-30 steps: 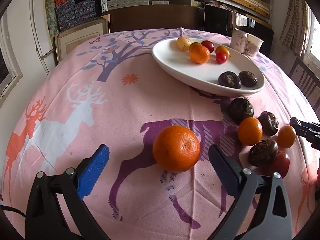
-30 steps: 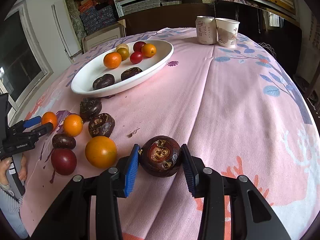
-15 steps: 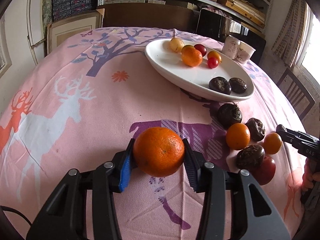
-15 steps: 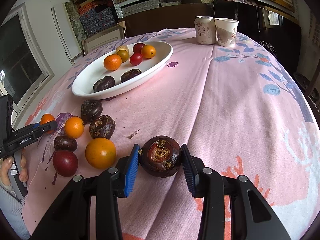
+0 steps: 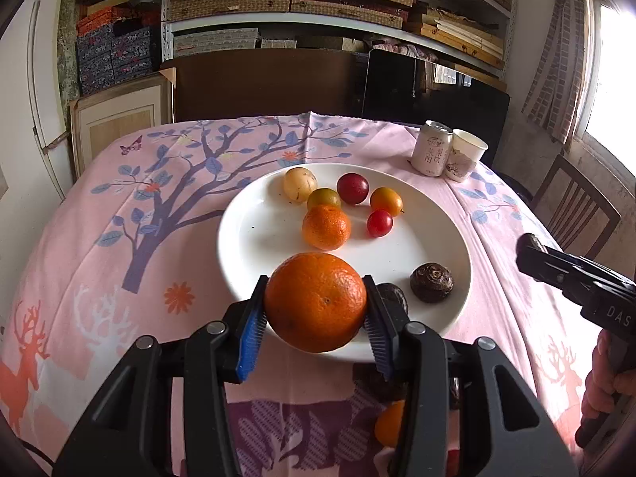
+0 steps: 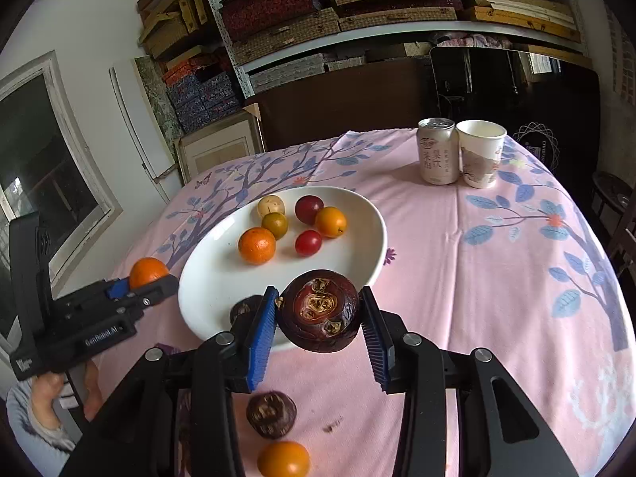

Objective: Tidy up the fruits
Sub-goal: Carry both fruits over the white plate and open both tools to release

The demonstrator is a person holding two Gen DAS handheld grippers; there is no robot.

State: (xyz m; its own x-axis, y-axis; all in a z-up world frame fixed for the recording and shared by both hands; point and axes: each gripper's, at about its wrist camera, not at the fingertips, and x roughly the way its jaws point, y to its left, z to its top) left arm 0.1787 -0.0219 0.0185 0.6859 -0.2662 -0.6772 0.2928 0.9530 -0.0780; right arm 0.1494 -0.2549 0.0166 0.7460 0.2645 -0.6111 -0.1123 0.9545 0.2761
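Observation:
My left gripper [image 5: 314, 320] is shut on a large orange [image 5: 315, 301] and holds it above the near rim of the white plate [image 5: 254, 238]. My right gripper [image 6: 318, 324] is shut on a dark brown fruit [image 6: 319, 311] above the plate's [image 6: 206, 274] near right rim. The plate holds a smaller orange [image 5: 326, 226], several small red, yellow and green fruits, and two dark fruits, one [image 5: 431, 282] in plain view. In the right wrist view the left gripper [image 6: 135, 292] with its orange [image 6: 148, 272] is at the plate's left.
A can [image 6: 437, 151] and a paper cup [image 6: 481, 153] stand at the table's far right. Below my right gripper a dark fruit [image 6: 271, 414] and a small orange fruit [image 6: 283, 459] lie on the pink cloth. A chair [image 5: 572, 206] stands at right.
The left gripper has closed on the large orange, lifted it and carried it to the plate. The right gripper has lifted its dark fruit from the cloth to the plate's rim.

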